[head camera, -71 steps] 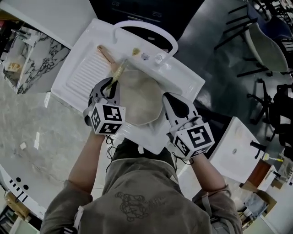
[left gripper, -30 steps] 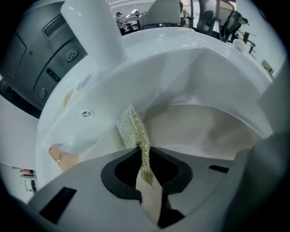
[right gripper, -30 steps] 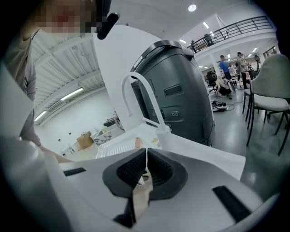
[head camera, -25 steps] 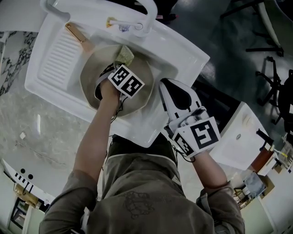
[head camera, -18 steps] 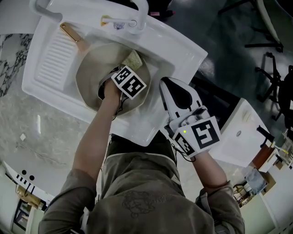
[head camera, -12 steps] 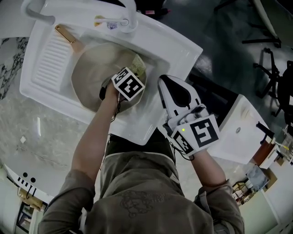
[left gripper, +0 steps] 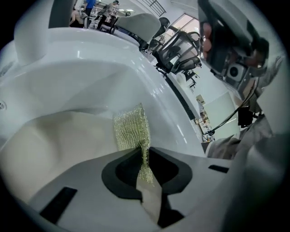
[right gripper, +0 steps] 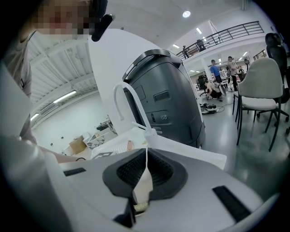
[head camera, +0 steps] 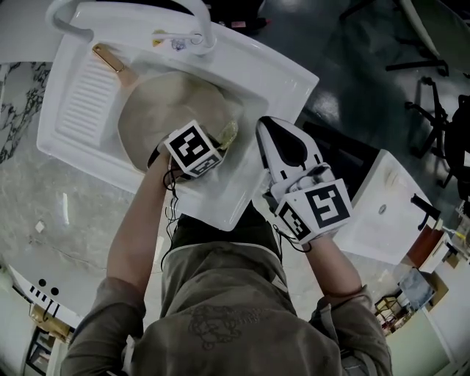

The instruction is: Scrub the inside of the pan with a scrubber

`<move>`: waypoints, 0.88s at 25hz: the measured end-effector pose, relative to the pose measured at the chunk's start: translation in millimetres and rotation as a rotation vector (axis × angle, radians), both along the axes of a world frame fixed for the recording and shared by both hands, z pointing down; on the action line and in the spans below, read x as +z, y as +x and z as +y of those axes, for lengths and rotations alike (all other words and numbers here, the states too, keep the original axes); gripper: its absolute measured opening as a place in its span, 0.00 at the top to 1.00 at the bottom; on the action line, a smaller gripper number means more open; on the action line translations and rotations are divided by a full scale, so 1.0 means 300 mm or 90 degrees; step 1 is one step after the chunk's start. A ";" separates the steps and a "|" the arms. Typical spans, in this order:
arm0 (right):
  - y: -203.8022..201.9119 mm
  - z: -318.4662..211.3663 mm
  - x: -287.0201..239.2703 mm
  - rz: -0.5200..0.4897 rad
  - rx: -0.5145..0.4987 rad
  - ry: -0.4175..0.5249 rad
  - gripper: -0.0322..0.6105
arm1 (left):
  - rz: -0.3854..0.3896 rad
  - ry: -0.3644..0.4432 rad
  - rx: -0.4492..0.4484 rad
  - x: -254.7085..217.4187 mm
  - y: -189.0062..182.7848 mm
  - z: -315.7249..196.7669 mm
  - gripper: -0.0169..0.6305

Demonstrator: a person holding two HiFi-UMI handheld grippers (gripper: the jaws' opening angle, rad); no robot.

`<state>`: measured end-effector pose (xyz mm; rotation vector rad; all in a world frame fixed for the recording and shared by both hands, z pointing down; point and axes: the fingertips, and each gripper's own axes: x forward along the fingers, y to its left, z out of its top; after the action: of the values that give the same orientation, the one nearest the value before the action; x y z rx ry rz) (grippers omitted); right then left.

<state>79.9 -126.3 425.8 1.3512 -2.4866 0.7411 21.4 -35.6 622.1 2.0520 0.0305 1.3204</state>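
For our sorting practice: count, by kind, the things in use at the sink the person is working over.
grippers: 2, the left gripper and the right gripper
pan: 1
scrubber: 1
sink: 1
tap: 1
total: 6

This looks like a big work hall or lab, not a home kitchen. The white sink (head camera: pixel 285 72) stands by itself on a shiny grey floor (head camera: pixel 352 110). In the right gripper view there are ceiling lights (right gripper: pixel 186 14) high up, a balcony rail (right gripper: pixel 235 31) at the upper right, a big grey machine (right gripper: pixel 167 99) in the middle, and chairs (right gripper: pixel 260 86) and people (right gripper: pixel 216 70) far off at the right.
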 end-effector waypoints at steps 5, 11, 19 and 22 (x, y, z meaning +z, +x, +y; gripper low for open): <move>-0.011 -0.005 -0.008 -0.044 0.004 -0.020 0.90 | 0.040 0.013 -0.053 -0.141 -0.064 -0.062 0.87; -0.054 -0.022 -0.026 -0.046 -0.007 -0.006 0.90 | -0.053 0.169 -0.126 -0.259 -0.310 -0.277 0.87; -0.100 -0.030 -0.015 -0.043 -0.018 -0.010 0.90 | -0.333 0.383 -0.063 -0.241 -0.576 -0.474 0.87; -0.097 -0.035 -0.001 -0.039 -0.013 -0.014 0.90 | -0.394 0.402 -0.020 -0.194 -0.603 -0.478 0.87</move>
<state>51.0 -136.9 425.4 1.3128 -2.5270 0.8152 -159.3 -179.0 563.8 1.9942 -0.7748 2.0753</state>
